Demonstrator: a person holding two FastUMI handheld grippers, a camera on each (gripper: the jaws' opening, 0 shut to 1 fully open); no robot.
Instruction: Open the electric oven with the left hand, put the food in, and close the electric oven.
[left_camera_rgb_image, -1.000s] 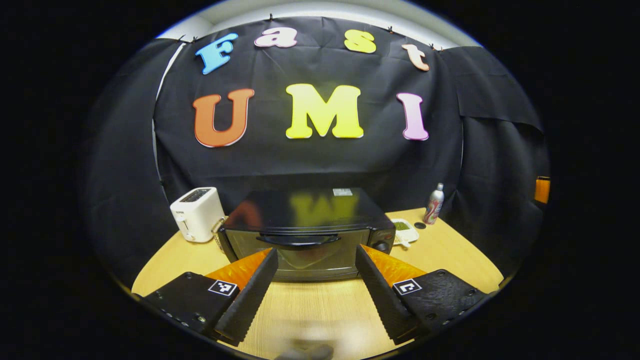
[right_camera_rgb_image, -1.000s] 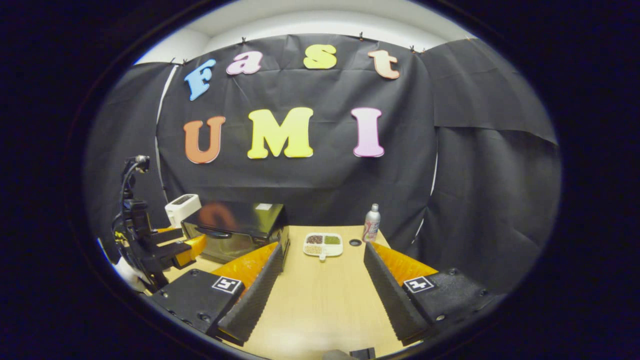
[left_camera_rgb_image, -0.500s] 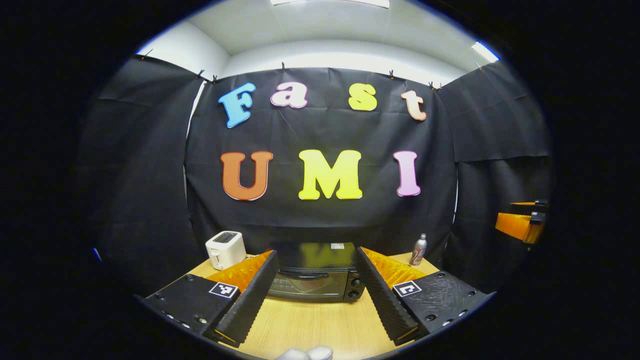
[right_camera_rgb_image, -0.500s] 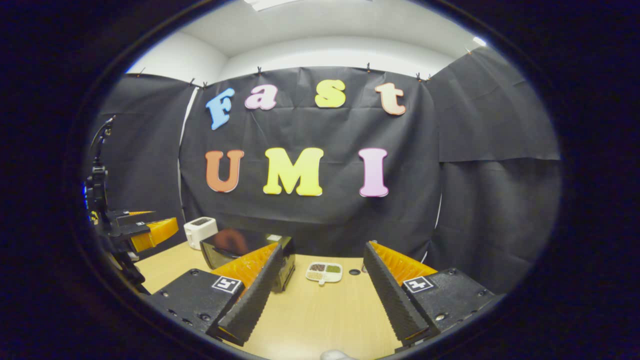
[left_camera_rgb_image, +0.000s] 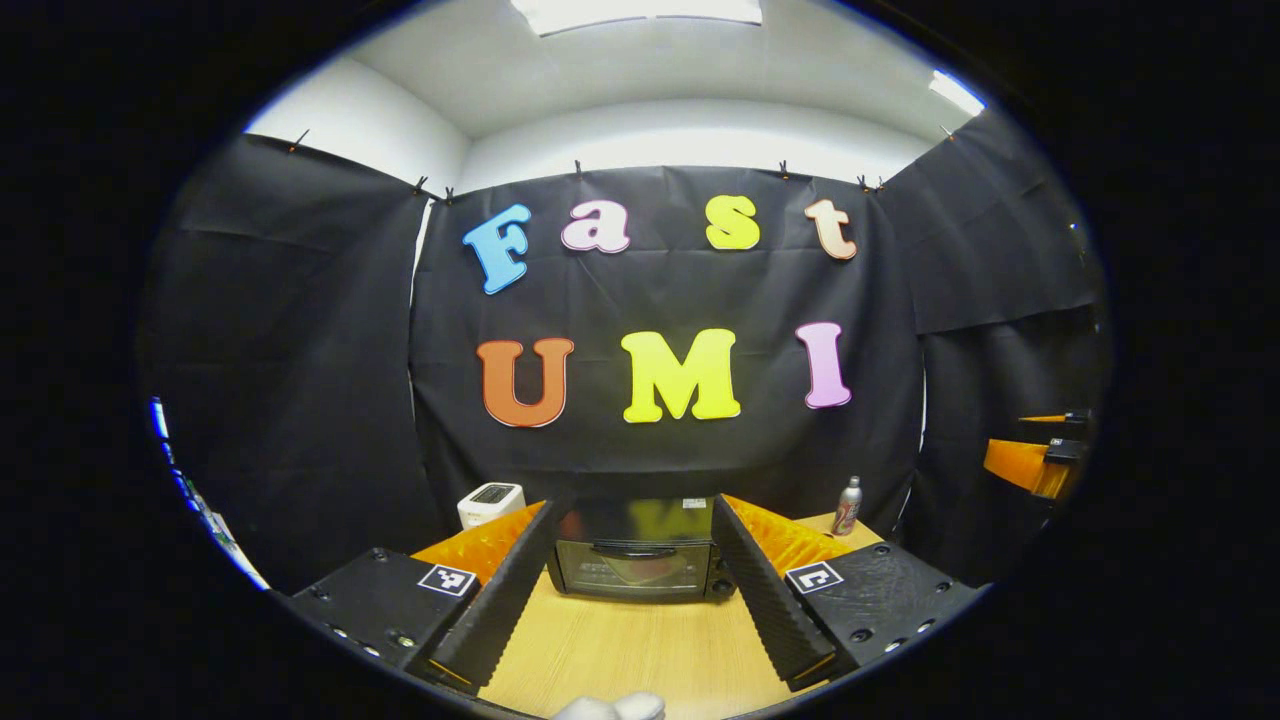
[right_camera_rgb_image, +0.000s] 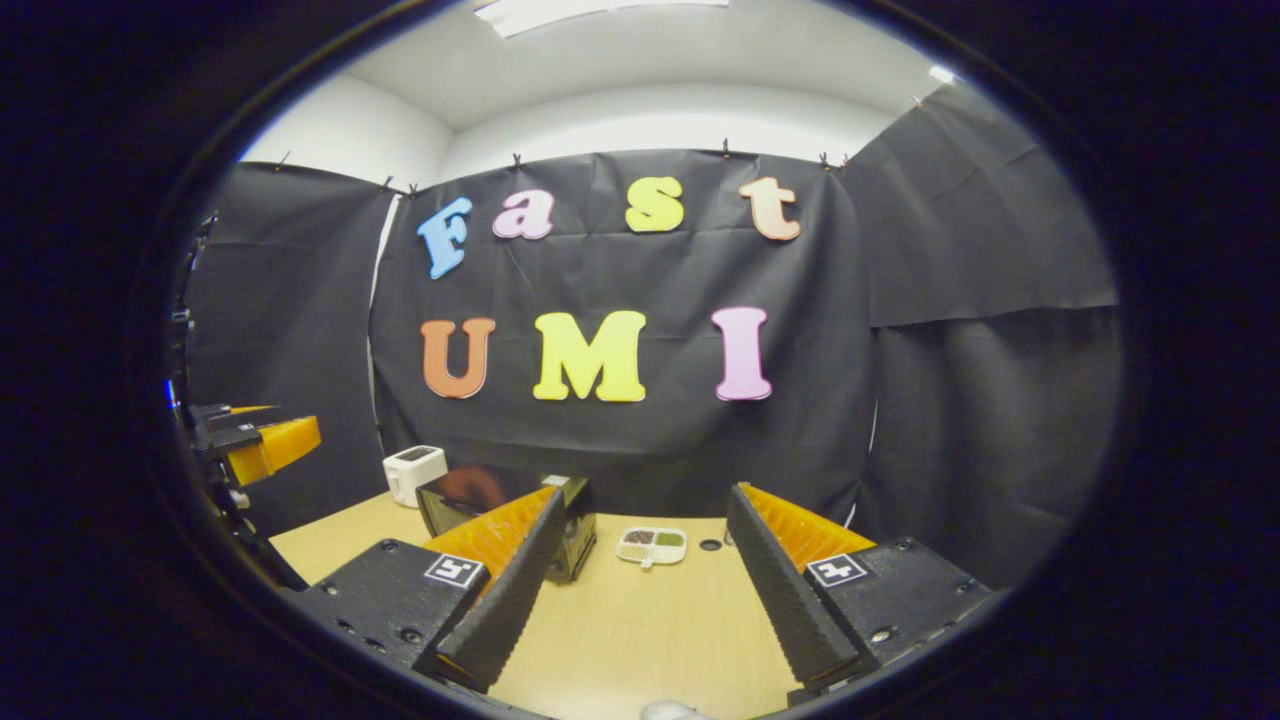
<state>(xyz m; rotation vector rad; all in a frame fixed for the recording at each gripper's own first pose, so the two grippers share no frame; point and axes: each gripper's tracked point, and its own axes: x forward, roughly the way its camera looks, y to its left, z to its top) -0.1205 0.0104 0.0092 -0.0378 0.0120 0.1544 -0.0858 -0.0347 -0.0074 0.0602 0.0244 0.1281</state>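
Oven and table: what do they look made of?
Oven: glossy dark casing, likely painted metal, since its top mirrors the wall; door looks like tinted glass. Table: light wood-grain surface, matte; whether laminate or solid wood is unclear.

A white toaster (left_camera_rgb_image: 490, 503) is being shown standing at the far left of a wooden table (left_camera_rgb_image: 640, 650), and a slim metal bottle (left_camera_rgb_image: 848, 506) is being shown upright at the far right.
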